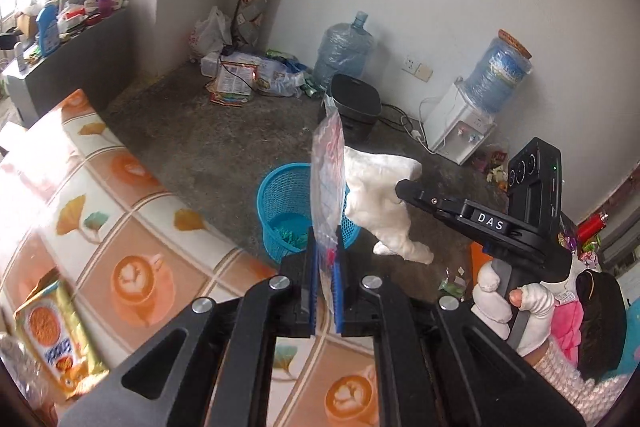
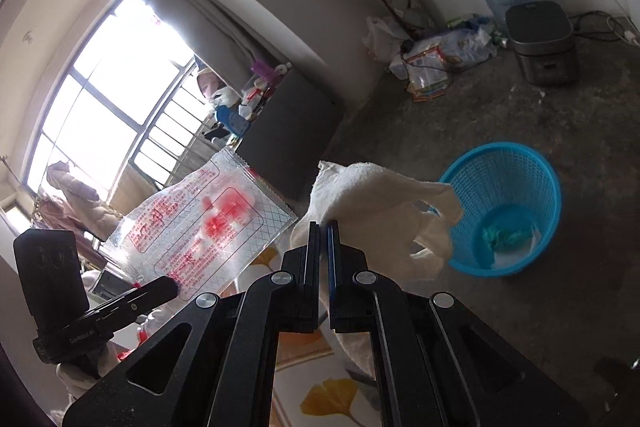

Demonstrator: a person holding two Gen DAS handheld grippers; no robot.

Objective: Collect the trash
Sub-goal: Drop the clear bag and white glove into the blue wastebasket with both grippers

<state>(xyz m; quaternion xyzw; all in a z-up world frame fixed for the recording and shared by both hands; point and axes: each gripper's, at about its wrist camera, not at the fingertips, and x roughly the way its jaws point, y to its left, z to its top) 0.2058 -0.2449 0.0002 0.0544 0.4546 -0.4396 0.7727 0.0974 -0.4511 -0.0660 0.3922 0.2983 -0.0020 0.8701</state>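
Trash, left wrist view: a thin, crinkled clear plastic wrapper (image 1: 329, 183) with red print stands edge-on, pinched in the left claw (image 1: 325, 291) above the bed edge (image 1: 132, 195), with the blue mesh basket (image 1: 280, 207) on open, rough concrete floor (image 1: 200, 143) just beyond; the right claw (image 1: 404, 189) beside it grips a soft white cloth (image 1: 384, 203). Right wrist view: the right claw (image 2: 323, 247), pressed together on the limp, fuzzy cloth (image 2: 380, 203), sits left of the basket (image 2: 512, 167), whose round rim is unobstructed; the wrapper (image 2: 208, 223) shows flat, held by the left claw (image 2: 170, 285).
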